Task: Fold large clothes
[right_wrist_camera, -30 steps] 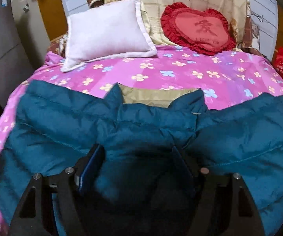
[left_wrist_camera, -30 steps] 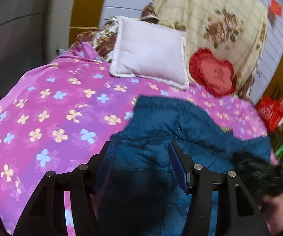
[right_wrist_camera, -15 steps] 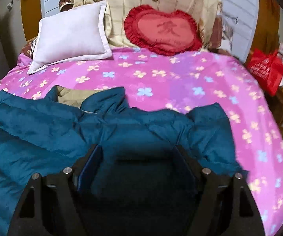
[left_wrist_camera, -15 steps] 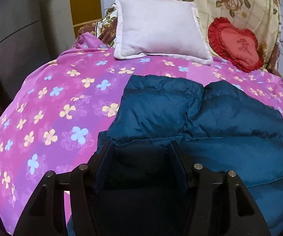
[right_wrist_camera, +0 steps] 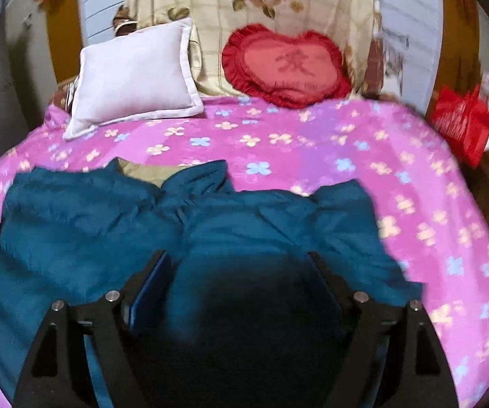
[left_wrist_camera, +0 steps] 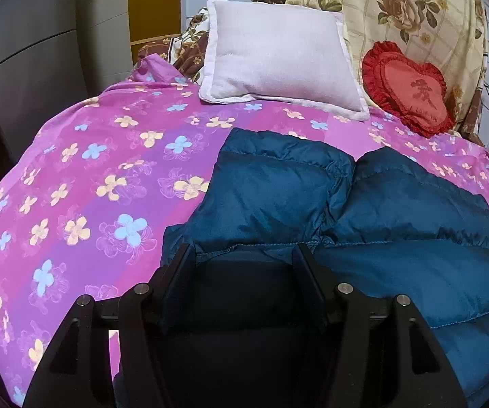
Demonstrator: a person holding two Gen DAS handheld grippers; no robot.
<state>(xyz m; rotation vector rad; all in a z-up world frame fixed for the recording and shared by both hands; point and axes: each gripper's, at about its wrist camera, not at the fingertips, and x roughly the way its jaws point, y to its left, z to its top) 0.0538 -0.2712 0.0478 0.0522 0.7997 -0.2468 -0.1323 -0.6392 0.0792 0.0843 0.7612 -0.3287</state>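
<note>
White pillow [left_wrist_camera: 280, 54] beyond teal jacket [left_wrist_camera: 397, 224]

My left wrist view: low, close over the blue jacket [left_wrist_camera: 312, 190], facing the white pillow [left_wrist_camera: 278, 57]. My right wrist view: likewise, further right. Shared: jacket, pillow, heart cushion [right_wrist_camera: 285, 64], pink bedspread [right_wrist_camera: 312, 142].

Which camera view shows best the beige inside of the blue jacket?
The right wrist view. There the jacket lies open at the collar and a patch of beige lining shows. The left wrist view shows only the blue outside, no lining.
</note>
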